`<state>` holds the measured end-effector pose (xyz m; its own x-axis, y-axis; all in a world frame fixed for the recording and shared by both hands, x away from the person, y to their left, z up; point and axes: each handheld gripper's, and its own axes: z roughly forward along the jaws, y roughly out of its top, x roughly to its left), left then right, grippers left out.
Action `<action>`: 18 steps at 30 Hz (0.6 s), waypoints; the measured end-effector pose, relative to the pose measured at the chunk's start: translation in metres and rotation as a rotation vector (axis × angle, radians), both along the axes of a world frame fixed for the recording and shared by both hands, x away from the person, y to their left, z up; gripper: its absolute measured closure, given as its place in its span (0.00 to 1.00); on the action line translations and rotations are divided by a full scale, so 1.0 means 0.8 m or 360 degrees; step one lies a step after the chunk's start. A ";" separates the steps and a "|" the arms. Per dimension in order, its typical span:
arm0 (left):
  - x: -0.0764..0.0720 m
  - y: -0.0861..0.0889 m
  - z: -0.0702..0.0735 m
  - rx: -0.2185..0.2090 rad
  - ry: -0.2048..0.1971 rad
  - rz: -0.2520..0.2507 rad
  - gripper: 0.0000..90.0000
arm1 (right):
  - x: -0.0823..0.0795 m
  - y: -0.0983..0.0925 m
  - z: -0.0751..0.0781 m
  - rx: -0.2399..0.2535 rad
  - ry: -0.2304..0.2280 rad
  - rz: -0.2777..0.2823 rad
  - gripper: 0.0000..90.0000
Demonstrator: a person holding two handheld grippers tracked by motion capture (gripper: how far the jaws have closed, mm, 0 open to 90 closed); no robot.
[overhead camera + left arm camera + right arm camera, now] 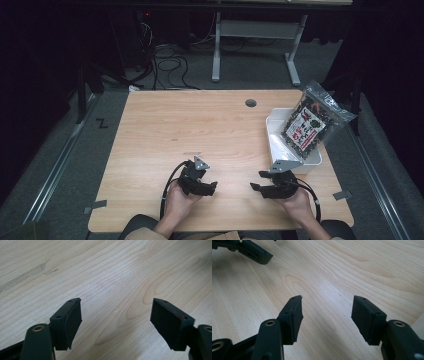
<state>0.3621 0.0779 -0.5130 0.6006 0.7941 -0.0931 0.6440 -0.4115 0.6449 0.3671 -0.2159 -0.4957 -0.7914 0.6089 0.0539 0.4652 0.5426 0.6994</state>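
From the high view, a person's hands hold two black tongs low over the near edge of a light wooden table, the left gripper and the right gripper pointing their tips toward each other with a stretch of bare wood between them. Just beyond the right gripper, touching nothing it holds, stands a white tub, and a clear bag with dark contents and a red, white and green label leans tilted out of it over its far rim. In the left gripper view, the left gripper has its jaws spread wide apart over bare wood grain, gripping nothing. In the right gripper view, the right gripper likewise stands spread and empty, with the tip of the left gripper ahead at upper left.
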 end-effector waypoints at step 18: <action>0.000 -0.001 0.000 0.0002 0.0002 -0.0007 0.28 | 0.004 0.013 -0.019 -0.0079 0.0016 0.0034 0.46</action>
